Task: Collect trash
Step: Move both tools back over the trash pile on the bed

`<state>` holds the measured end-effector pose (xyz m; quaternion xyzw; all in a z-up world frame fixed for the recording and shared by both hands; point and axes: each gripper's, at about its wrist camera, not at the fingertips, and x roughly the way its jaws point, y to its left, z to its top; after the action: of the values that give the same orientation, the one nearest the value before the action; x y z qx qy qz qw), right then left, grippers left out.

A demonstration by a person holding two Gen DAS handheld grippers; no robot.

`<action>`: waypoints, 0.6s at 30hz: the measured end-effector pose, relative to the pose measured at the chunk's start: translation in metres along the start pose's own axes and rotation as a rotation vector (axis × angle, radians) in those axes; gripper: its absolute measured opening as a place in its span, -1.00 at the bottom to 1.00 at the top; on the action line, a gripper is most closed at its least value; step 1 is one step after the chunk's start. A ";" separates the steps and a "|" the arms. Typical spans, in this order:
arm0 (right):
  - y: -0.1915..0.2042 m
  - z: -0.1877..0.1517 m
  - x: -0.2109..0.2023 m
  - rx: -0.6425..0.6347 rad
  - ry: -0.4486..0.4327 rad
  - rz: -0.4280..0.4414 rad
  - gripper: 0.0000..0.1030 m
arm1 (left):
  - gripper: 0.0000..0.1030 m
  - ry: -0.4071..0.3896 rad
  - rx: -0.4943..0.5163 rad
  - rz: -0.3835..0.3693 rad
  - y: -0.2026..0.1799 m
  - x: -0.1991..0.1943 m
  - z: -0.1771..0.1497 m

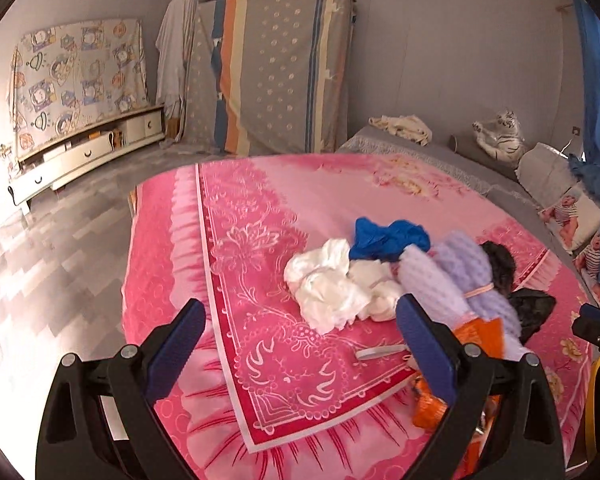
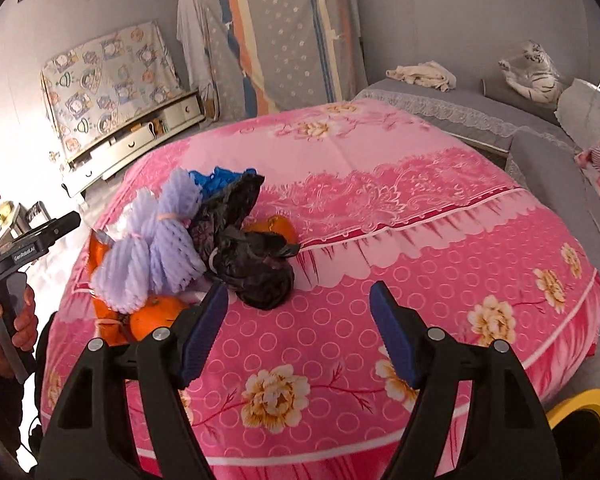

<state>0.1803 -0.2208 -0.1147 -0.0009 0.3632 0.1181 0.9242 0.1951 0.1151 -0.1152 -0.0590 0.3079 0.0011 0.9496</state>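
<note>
A heap of trash lies on a pink flowered bedspread. It holds a crumpled white bag, a blue bag, bundled lilac foam netting, a black plastic bag and orange wrappers. My left gripper is open and empty, hovering just in front of the white bag. My right gripper is open and empty, its left finger close to the black bag.
A yellow-rimmed bin sits low at the bed's right corner. A grey sofa with a toy tiger lies beyond the bed. A white cabinet and draped mattresses stand at the far wall. Bare floor lies on the left.
</note>
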 end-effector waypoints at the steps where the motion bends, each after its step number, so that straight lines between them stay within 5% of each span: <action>1: 0.000 0.000 0.003 -0.004 0.005 -0.002 0.35 | 0.79 0.010 -0.002 0.000 0.001 0.005 0.000; 18: 0.010 0.009 0.050 -0.093 0.055 -0.021 0.35 | 0.79 0.108 -0.002 0.006 -0.005 0.068 0.012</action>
<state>0.2198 -0.1990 -0.1407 -0.0508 0.3827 0.1250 0.9140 0.2575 0.1091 -0.1452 -0.0591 0.3590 0.0012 0.9314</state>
